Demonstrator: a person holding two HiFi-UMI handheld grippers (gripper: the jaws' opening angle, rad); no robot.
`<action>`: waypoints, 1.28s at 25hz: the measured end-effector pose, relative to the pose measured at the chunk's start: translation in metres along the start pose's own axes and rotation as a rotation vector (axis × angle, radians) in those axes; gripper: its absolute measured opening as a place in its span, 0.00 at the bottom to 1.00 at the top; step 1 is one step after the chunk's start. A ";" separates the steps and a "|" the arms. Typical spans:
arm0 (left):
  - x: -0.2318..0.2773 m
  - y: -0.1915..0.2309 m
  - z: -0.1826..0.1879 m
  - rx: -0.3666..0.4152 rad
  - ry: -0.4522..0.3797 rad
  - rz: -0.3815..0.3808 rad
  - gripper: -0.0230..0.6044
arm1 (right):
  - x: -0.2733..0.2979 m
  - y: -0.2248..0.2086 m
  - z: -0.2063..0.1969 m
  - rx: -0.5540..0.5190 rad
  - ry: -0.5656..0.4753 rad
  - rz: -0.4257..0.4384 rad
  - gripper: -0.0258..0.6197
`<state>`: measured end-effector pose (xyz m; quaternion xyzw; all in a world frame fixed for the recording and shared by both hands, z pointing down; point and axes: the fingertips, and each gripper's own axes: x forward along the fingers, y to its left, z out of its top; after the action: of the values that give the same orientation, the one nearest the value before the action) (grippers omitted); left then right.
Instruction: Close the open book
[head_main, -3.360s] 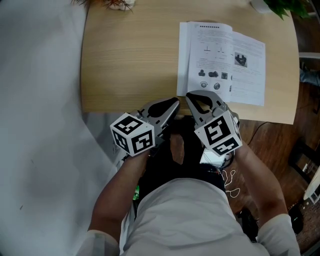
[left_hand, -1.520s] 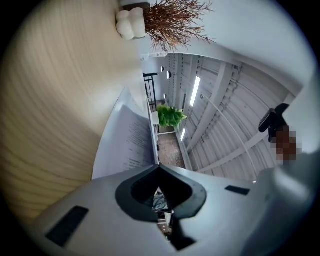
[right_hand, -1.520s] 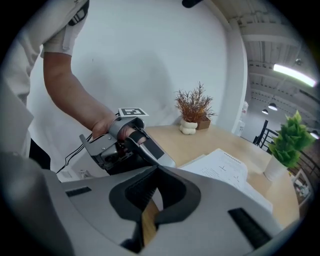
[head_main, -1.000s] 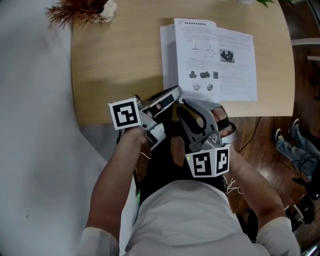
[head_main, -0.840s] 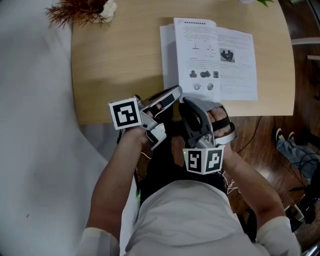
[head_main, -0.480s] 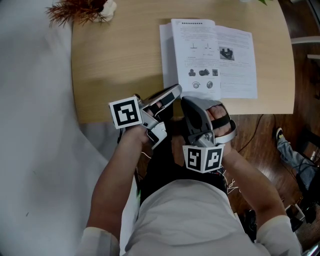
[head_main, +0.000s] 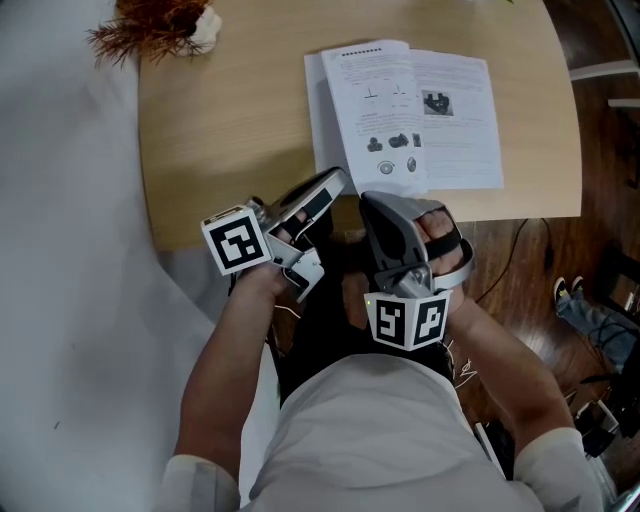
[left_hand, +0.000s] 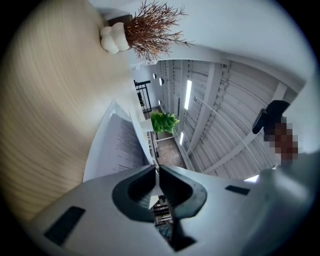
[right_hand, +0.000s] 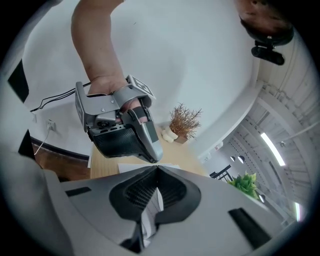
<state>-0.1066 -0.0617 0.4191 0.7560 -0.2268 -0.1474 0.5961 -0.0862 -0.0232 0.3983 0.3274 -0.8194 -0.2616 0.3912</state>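
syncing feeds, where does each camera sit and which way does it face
Head view: on the person's head, steeply down at the table and open book; both forearms, left gripper, right gripper show.
Left gripper view: on that gripper, across the table at the book; its shut jaws show.
Right gripper view: on that gripper, toward the left gripper and its hand; own shut jaws show.
All three share the dried plant.
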 end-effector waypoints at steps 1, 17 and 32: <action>-0.003 0.001 0.004 0.020 -0.011 0.005 0.04 | 0.001 -0.002 -0.001 0.003 0.002 -0.011 0.04; 0.012 -0.057 0.003 0.406 -0.050 0.049 0.04 | -0.025 -0.047 -0.033 0.109 0.057 -0.107 0.04; 0.033 -0.066 -0.022 0.403 -0.010 0.048 0.03 | -0.042 -0.079 -0.074 0.192 0.122 -0.185 0.04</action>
<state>-0.0565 -0.0484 0.3625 0.8537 -0.2726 -0.0884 0.4349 0.0198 -0.0556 0.3656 0.4529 -0.7817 -0.1967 0.3811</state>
